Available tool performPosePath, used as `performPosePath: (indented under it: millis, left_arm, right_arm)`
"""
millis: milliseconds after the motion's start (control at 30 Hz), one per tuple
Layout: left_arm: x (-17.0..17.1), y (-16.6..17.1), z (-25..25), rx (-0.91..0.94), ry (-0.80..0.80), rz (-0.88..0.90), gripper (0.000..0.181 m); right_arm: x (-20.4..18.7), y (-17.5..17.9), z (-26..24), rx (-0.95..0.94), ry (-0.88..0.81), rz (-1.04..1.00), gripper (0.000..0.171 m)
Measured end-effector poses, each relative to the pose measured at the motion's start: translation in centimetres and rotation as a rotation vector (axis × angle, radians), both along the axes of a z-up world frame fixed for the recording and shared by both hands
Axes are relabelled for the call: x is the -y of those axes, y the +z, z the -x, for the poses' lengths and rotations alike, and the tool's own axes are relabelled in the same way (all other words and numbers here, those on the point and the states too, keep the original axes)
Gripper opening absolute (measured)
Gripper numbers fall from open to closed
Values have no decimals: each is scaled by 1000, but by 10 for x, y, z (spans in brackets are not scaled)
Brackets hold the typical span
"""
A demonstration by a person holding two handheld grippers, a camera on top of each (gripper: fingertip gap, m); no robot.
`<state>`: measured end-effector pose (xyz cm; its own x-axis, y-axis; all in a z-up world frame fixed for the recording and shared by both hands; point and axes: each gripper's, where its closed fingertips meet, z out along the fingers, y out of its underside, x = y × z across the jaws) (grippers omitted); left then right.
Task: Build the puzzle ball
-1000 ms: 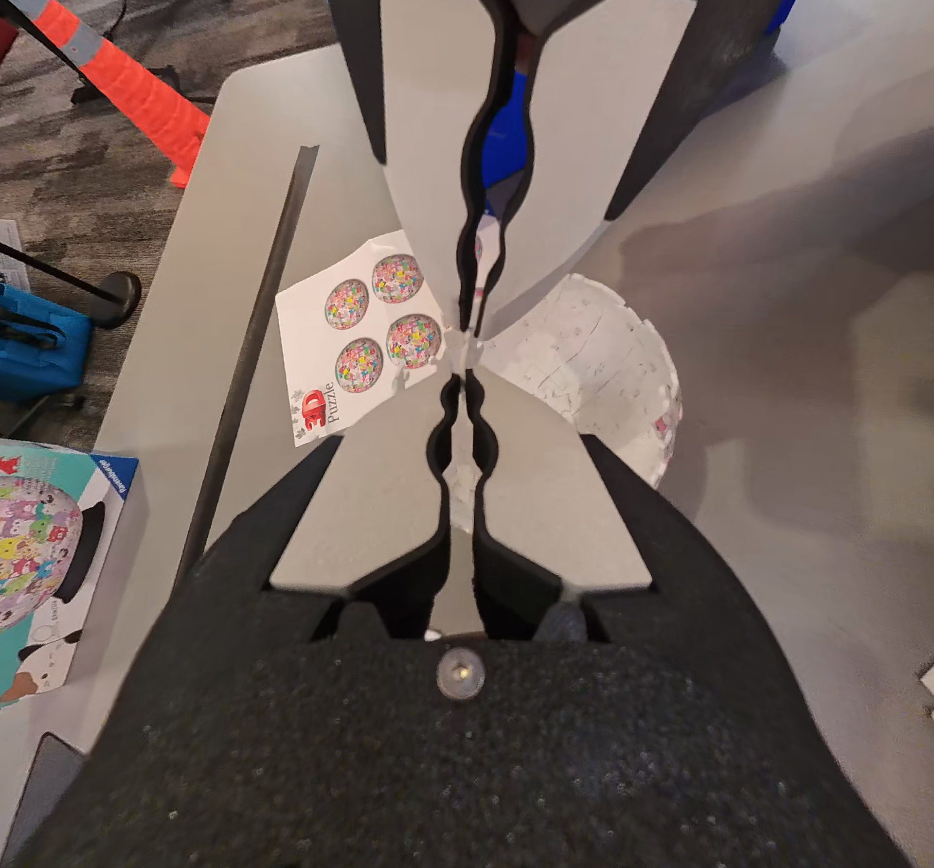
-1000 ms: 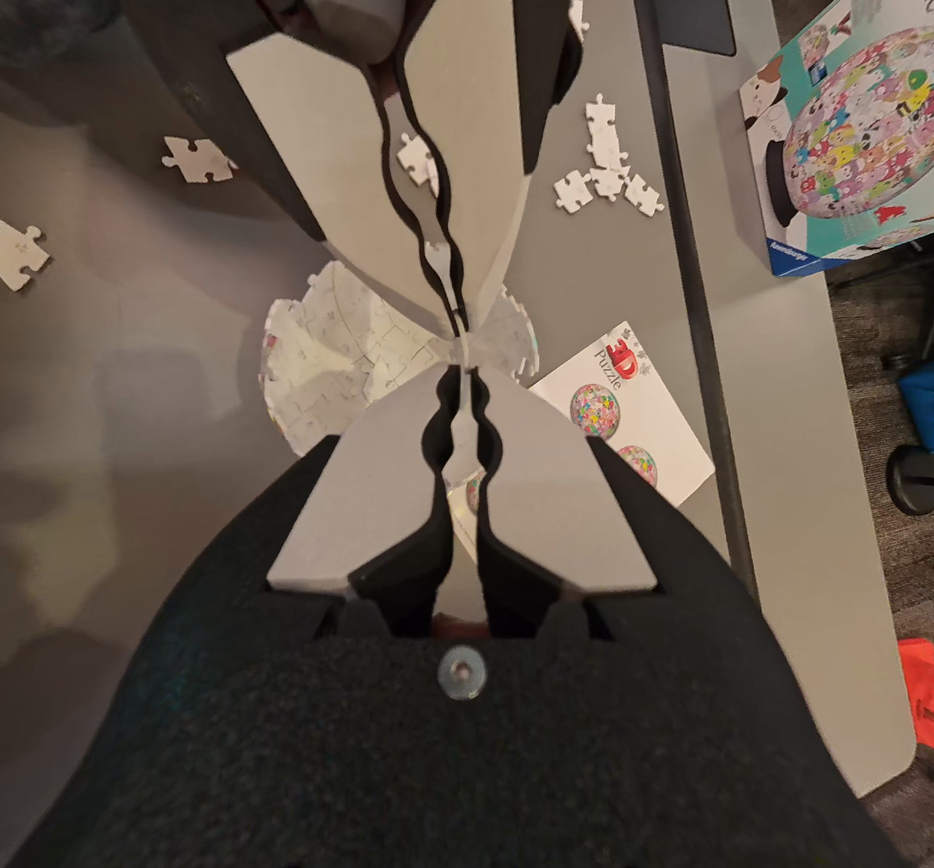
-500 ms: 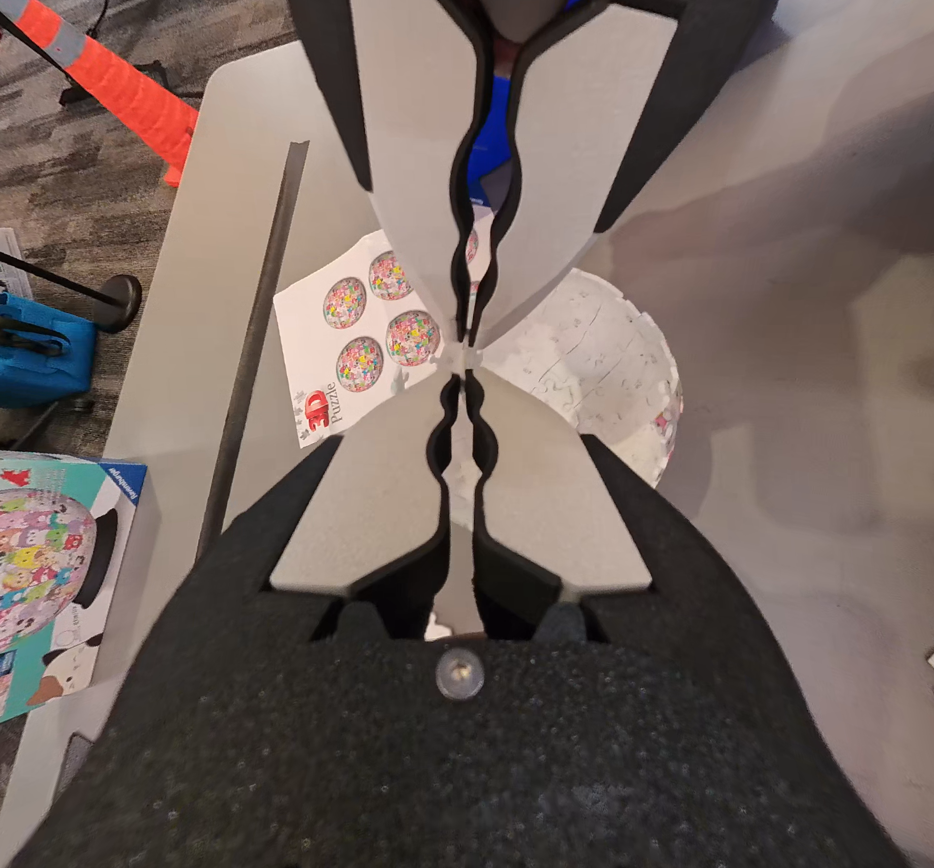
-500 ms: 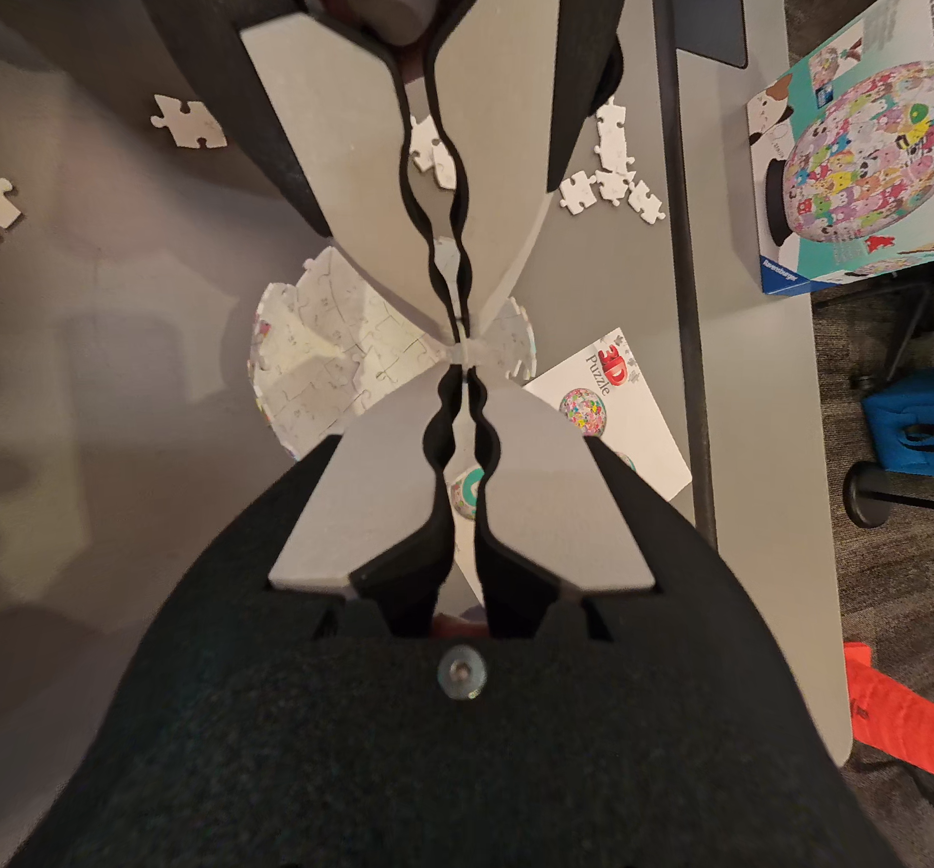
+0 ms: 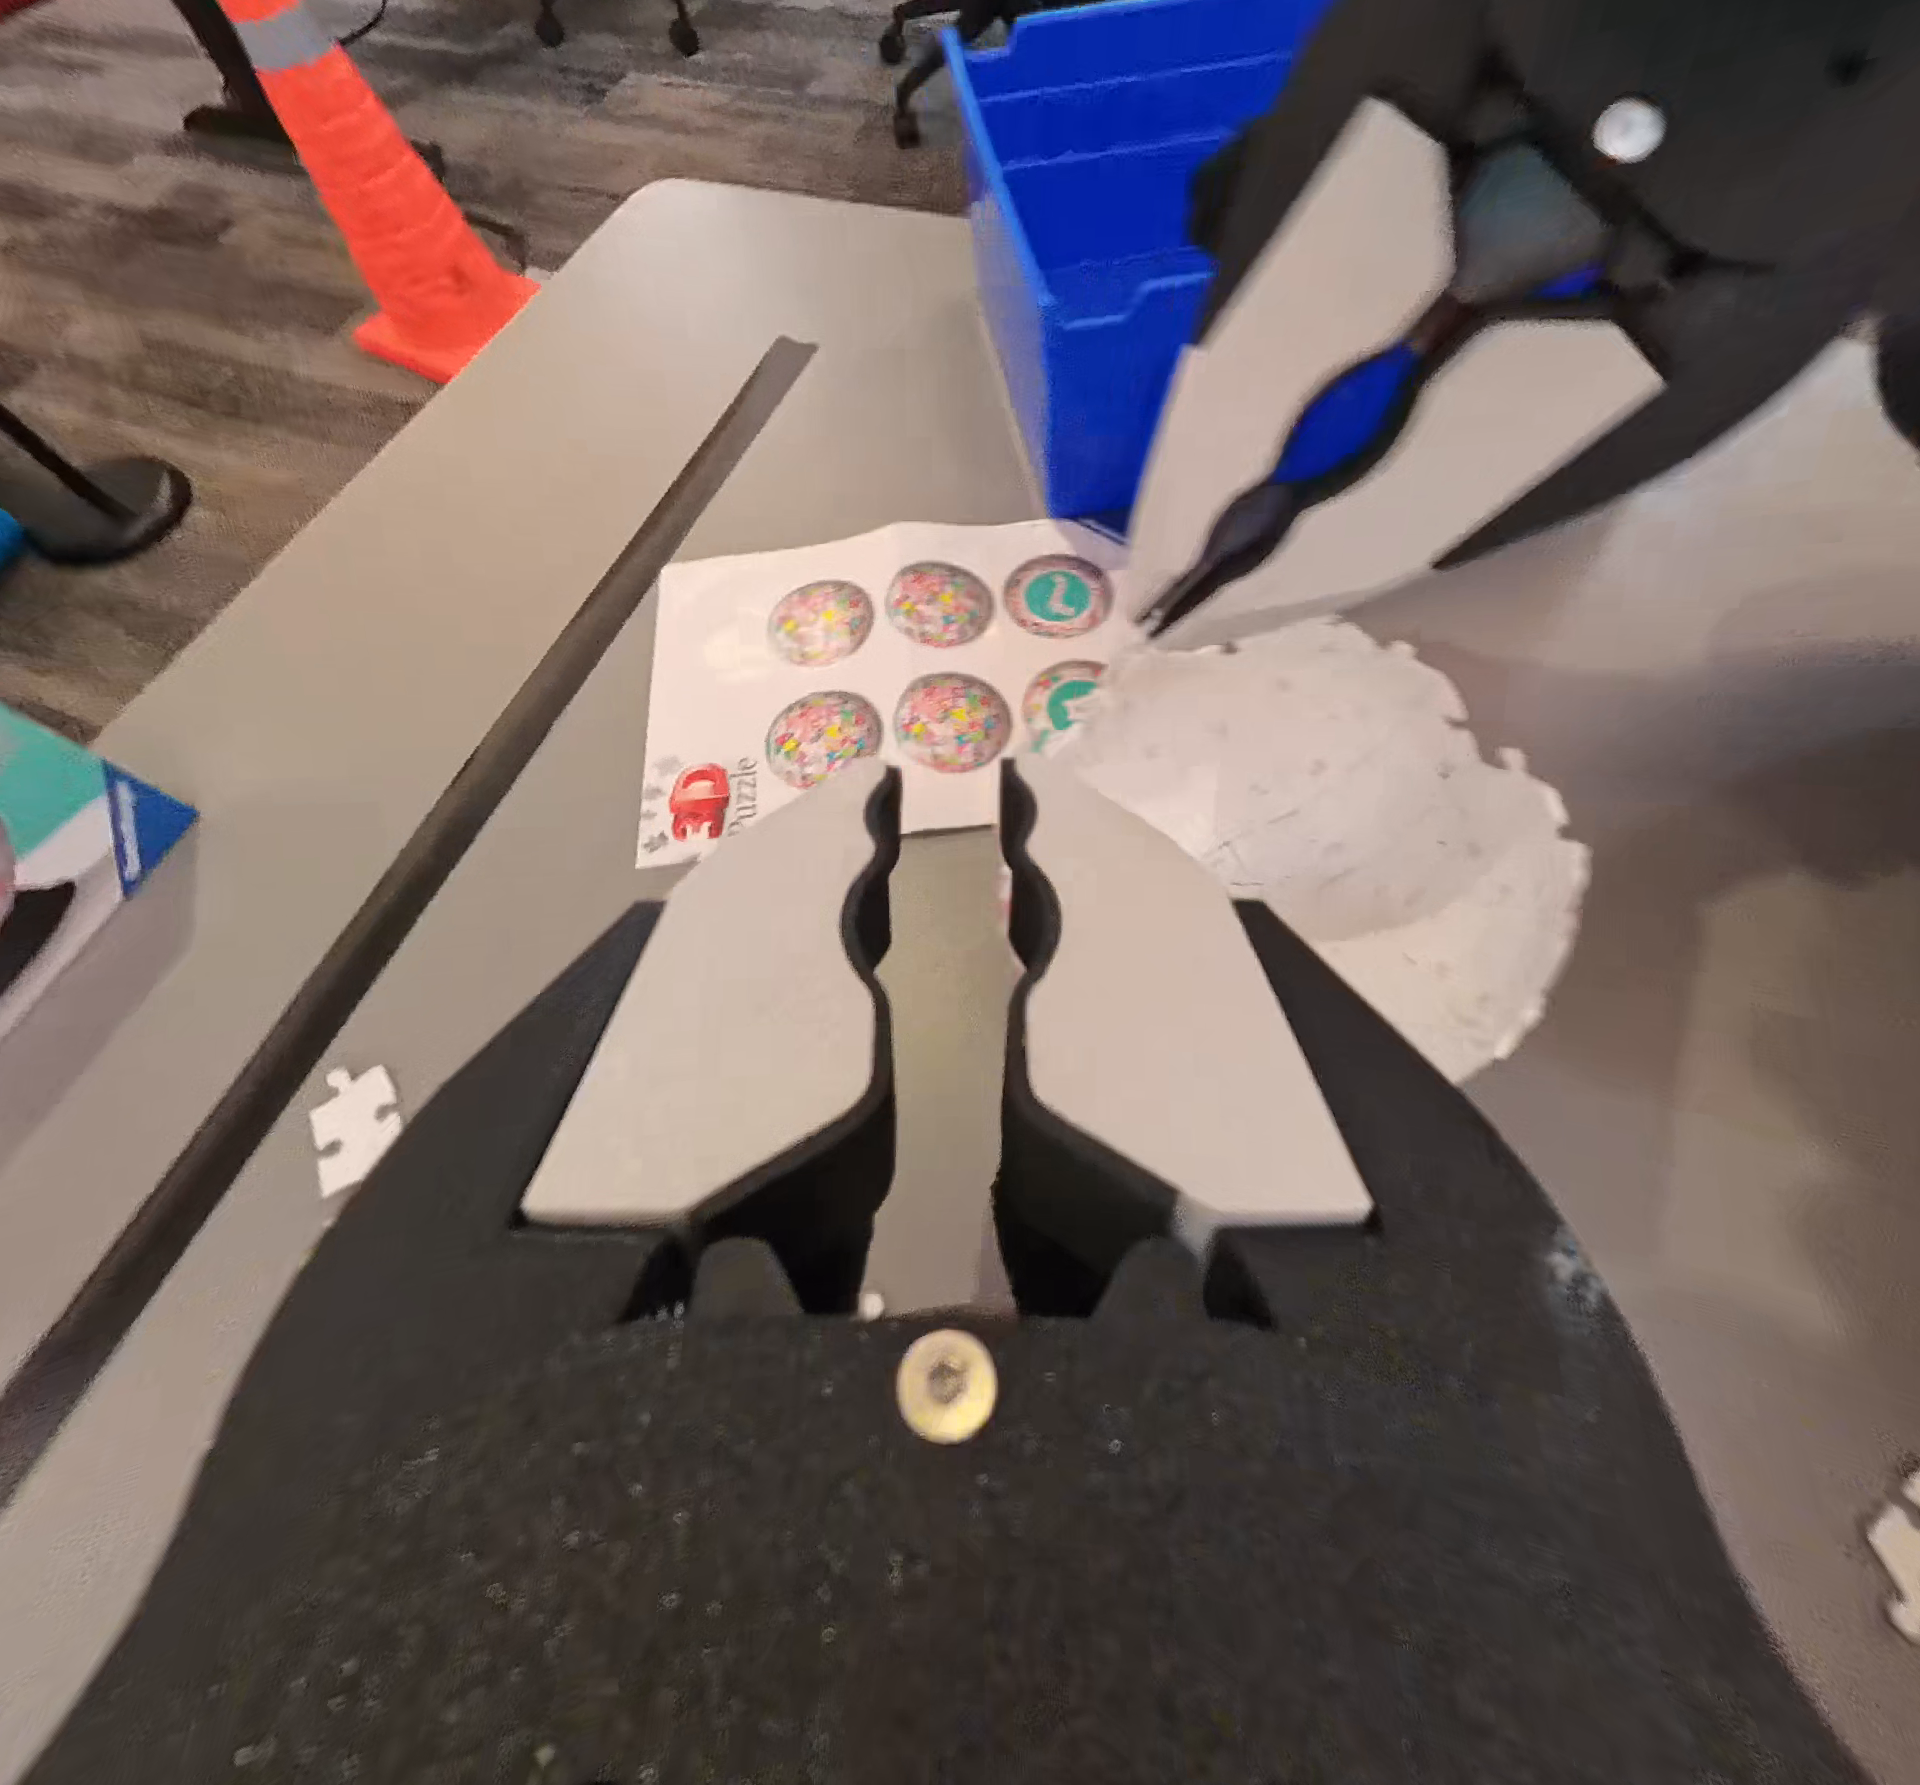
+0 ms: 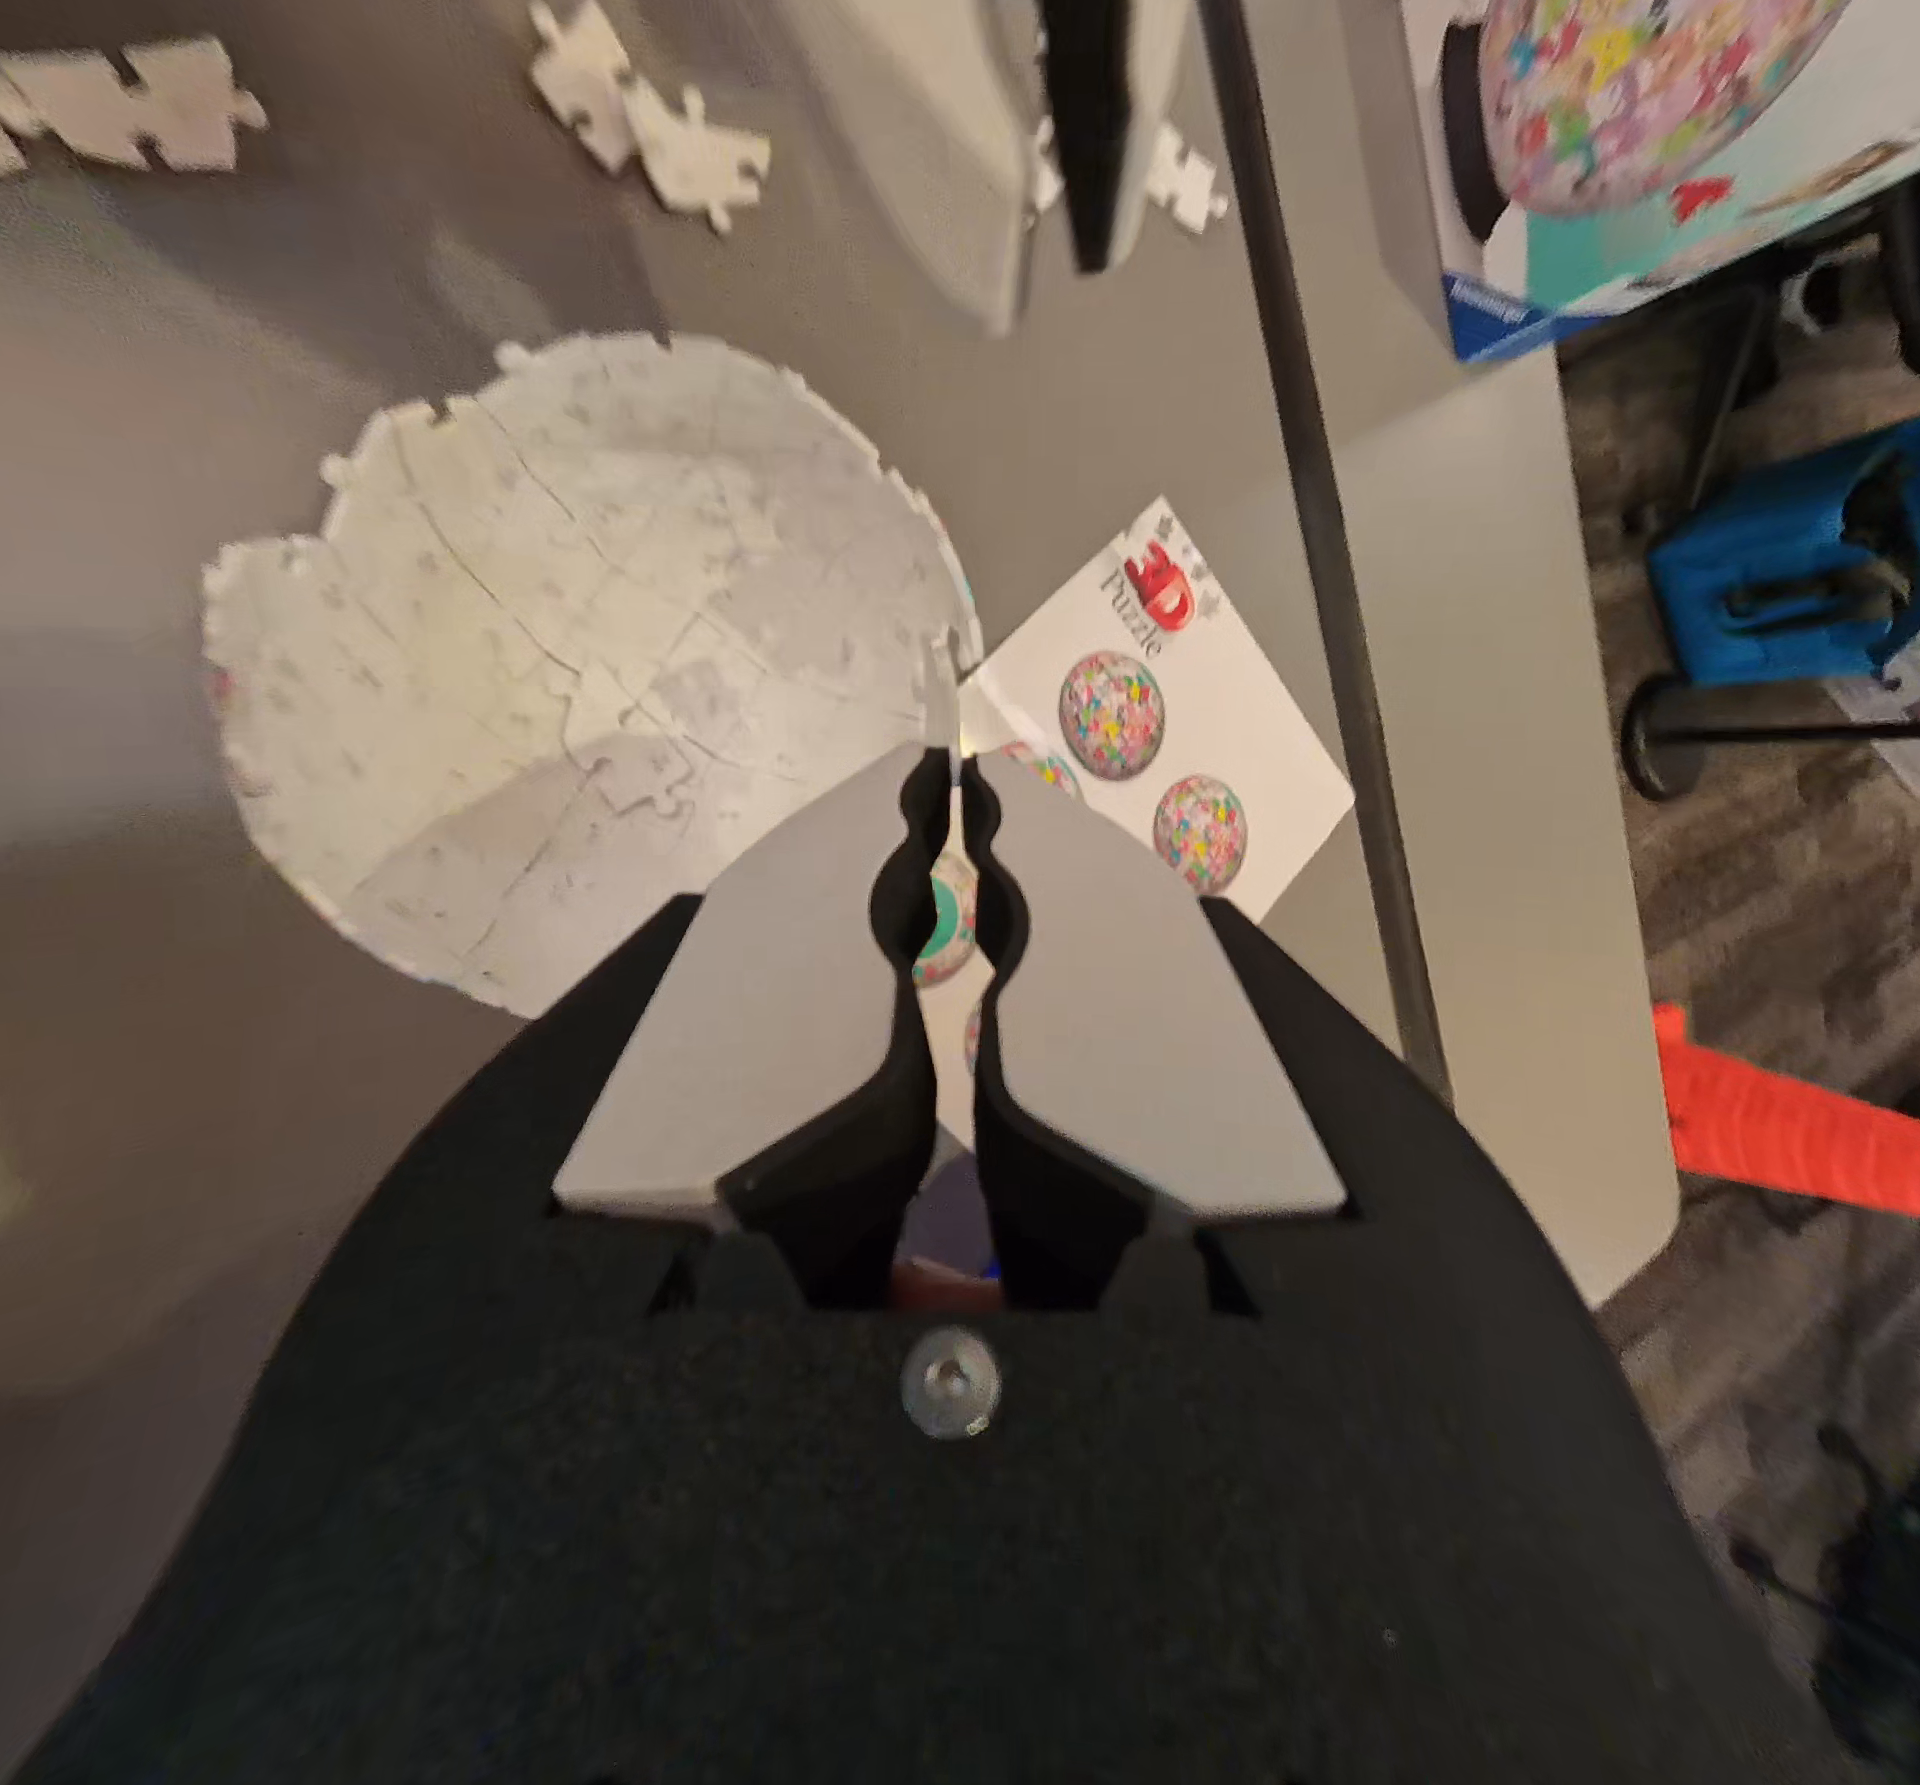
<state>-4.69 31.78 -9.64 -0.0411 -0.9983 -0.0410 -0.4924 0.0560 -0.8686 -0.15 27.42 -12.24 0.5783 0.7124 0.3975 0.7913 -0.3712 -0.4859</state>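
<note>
1. Grey surface (image 6: 468,1164) carries the white half-built puzzle ball (image 6: 561,655), an open bowl of joined pieces lying just beside the instruction leaflet (image 6: 1236,696); its rim is jagged with unfilled tabs.
2. Left gripper (image 5: 943,779) has let go and pulled back from the ball, jaws now spread and empty; a moment ago both grippers met at the rim.
3. Right gripper (image 6: 954,761) keeps its jaws pressed together, pinching a small piece (image 6: 940,696) at the ball's rim beside the leaflet; likely the piece is seated, freeing the left for a loose piece (image 5: 353,1127).
</note>
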Motion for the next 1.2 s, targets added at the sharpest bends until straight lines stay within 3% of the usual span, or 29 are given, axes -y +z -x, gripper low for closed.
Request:
performPosePath:
  millis: [167,267,400,867,1200]
  left_arm:
    - [-32,-41,-18,-86,-24,128,13]
    - [-25,-61,-37,-130,-134,181,0]
    - [-8,-74,-55,-169,-269,209,0]
    - [12,-63,-56,-101,-419,277,0]
    - [11,-63,-55,-95,-430,251,0]
  right_arm:
    - [-4,-12,1,-57,-118,159,2]
    - [-7,-14,-2,-44,-162,218,2]
    - [-10,-19,0,-31,-180,239,2]
    - [-11,-28,-6,-118,-329,221,2]
    - [-12,-29,-3,-119,-301,234,2]
